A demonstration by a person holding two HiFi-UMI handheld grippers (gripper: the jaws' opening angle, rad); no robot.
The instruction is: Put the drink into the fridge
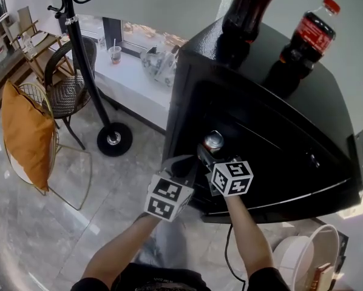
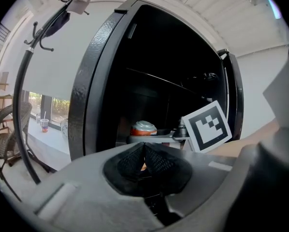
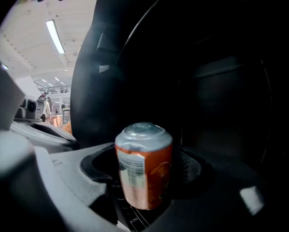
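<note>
An orange drink can with a silver top stands upright between the pads of my right gripper, which is shut on it. In the head view the can is at the mouth of the open black fridge, with the right gripper behind it. My left gripper is just left of the can, beside the fridge's front edge. In the left gripper view its pads meet with nothing held, and the can shows beyond them. The fridge's inside is dark.
Two cola bottles stand on top of the fridge. Its door hangs open at the right. A black coat stand, a chair with an orange cushion and a white bin stand around.
</note>
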